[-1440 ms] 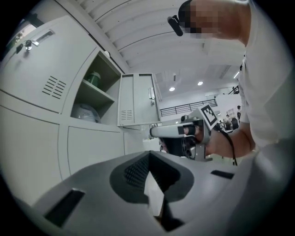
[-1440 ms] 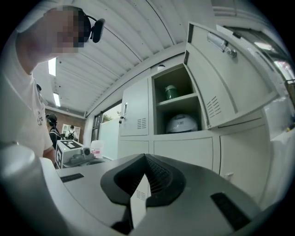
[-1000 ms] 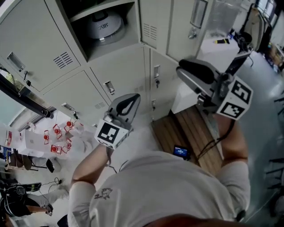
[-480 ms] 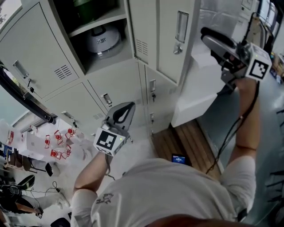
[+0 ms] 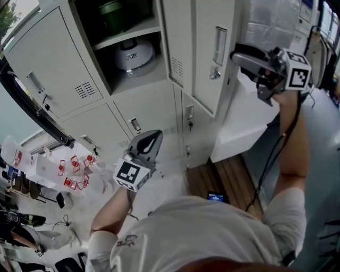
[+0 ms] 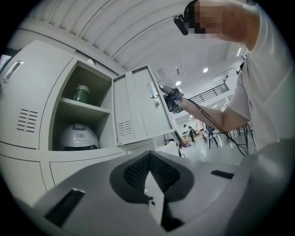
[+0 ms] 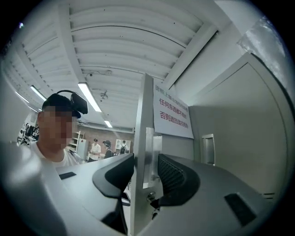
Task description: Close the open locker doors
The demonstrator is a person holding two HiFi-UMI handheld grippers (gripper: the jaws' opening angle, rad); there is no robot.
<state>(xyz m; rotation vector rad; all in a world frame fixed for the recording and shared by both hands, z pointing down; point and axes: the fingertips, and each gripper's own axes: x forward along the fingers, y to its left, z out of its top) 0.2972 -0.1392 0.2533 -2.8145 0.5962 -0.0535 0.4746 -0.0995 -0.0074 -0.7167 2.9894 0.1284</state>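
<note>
One upper locker door (image 5: 196, 53) stands open, swung out toward me, with a recessed handle (image 5: 219, 40) and lock on its face. Behind it the open compartment holds a white helmet (image 5: 135, 53) and a green container (image 5: 111, 10) on a shelf. My right gripper (image 5: 239, 56) is raised level at the door's free edge. In the right gripper view that edge (image 7: 140, 152) stands between the jaws (image 7: 145, 173), which have just been opening. My left gripper (image 5: 154, 134) hangs lower in front of the bottom lockers, shut and empty (image 6: 150, 177). The left gripper view also shows the open door (image 6: 138, 108).
Closed grey lockers (image 5: 48, 69) surround the open one. A white panel (image 5: 241, 122) leans right of the lockers above a wooden pallet (image 5: 234, 175) with a phone (image 5: 215, 197) on it. Red-and-white items (image 5: 71, 170) lie on the floor at left. A cable trails from the right gripper.
My right gripper has risen from in front of the lower lockers and swung up to the open door's free edge. The left gripper has barely moved.
</note>
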